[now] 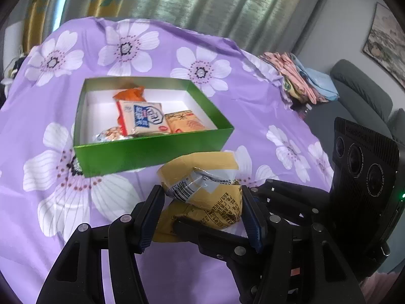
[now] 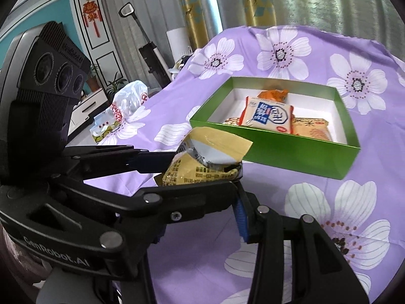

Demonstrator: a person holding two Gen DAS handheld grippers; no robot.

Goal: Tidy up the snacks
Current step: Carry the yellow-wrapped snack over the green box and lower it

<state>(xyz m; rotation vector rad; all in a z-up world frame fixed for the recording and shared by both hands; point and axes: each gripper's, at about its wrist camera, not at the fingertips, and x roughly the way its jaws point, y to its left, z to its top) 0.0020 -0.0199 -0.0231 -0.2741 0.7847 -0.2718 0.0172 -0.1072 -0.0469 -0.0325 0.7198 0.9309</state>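
Yellow snack packet (image 1: 202, 190) pinched in left gripper (image 1: 202, 202), near green box (image 1: 152, 149)

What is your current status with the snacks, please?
Left gripper shut on yellow snack packet. Right gripper cannot tell. Green box ahead, holding several snacks. Nothing in the way.

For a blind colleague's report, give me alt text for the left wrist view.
The left gripper pinches a crumpled yellow snack packet just in front of an open green box already holding several snacks, on a purple floral tablecloth.
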